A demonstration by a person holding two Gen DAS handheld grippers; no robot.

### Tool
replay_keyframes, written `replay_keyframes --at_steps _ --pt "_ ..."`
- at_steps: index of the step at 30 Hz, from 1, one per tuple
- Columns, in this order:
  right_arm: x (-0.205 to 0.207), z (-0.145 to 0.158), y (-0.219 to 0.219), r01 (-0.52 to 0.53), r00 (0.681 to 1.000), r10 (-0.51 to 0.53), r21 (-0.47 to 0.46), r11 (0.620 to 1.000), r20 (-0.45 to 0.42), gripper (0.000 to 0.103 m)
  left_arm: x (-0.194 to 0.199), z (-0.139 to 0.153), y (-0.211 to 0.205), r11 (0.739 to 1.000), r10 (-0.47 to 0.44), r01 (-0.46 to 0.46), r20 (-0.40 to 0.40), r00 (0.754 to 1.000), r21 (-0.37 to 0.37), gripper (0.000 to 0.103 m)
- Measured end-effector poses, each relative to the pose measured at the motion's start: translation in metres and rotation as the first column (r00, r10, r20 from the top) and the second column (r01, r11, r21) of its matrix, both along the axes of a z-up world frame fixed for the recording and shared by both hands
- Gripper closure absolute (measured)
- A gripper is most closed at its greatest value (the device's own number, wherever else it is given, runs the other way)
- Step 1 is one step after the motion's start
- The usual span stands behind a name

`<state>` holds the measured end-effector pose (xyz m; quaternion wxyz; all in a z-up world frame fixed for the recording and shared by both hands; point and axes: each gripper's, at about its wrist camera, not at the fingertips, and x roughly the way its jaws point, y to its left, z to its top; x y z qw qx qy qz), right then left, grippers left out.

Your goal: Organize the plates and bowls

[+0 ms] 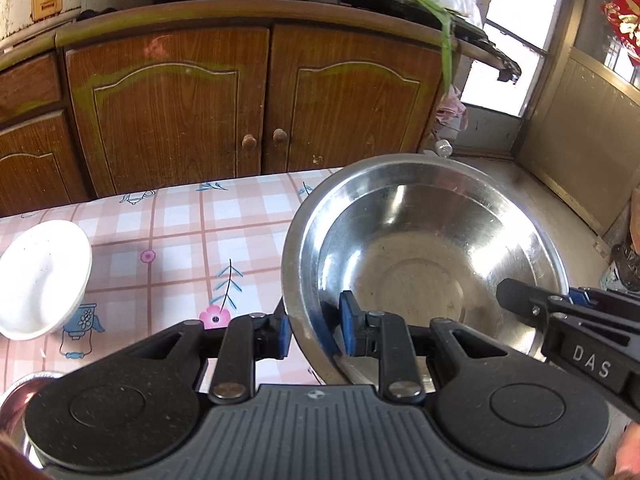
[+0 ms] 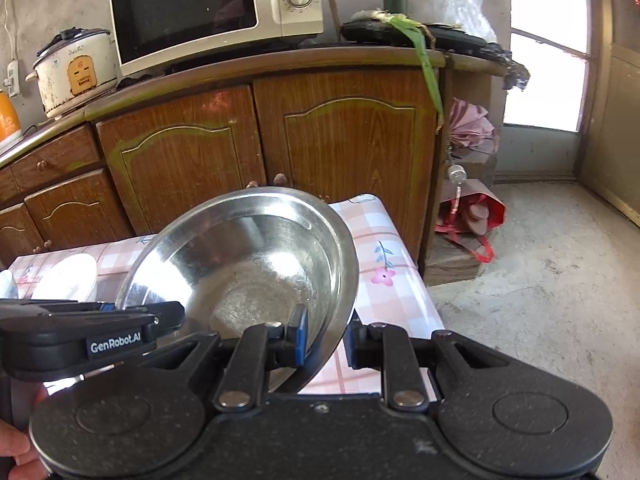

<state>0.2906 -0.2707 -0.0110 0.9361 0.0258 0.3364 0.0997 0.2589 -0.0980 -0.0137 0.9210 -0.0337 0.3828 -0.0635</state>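
A: What did you have hold of at that moment?

B: Your left gripper (image 1: 314, 330) was closed down on the near left rim of the stainless steel bowl (image 1: 424, 264), one blue pad outside the wall and one inside. Your right gripper (image 2: 324, 338) pinched the rim on the bowl's other side the same way, nearly shut on the thin metal.

A: And where was the bowl?

B: You held it tilted between the two grippers, over the far right corner of the surface (image 1: 180, 240) with its pink checked cloth, part of it out past the edge above the concrete floor (image 2: 540, 280). Whether it was clear of the cloth I could not tell.

A: Anything else out there?

B: A white bowl (image 1: 40, 280) stood at the left of the surface, well apart from yours. Behind stood the wooden cabinet (image 1: 248, 96), with a microwave (image 2: 208, 12) and a rice cooker (image 2: 74, 70) on top.
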Motion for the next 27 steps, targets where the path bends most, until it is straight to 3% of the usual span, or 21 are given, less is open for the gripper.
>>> replay_keyframes --at_steps 12,17,27 --pt "-0.038 -0.004 -0.014 -0.006 1.0 0.006 0.021 1.0 0.009 0.078 -0.039 0.003 -0.015 0.996 -0.015 0.012 0.033 0.999 0.09 0.079" --pt "-0.046 -0.001 -0.018 -0.015 0.999 0.015 0.015 1.0 0.031 0.078 -0.046 0.001 -0.015 0.998 -0.01 0.008 0.032 0.999 0.058 0.078" --pt "-0.052 -0.005 -0.03 -0.022 1.0 0.022 0.018 1.0 0.017 0.078 -0.058 -0.003 -0.025 0.998 -0.016 0.014 0.026 1.0 0.065 0.079"
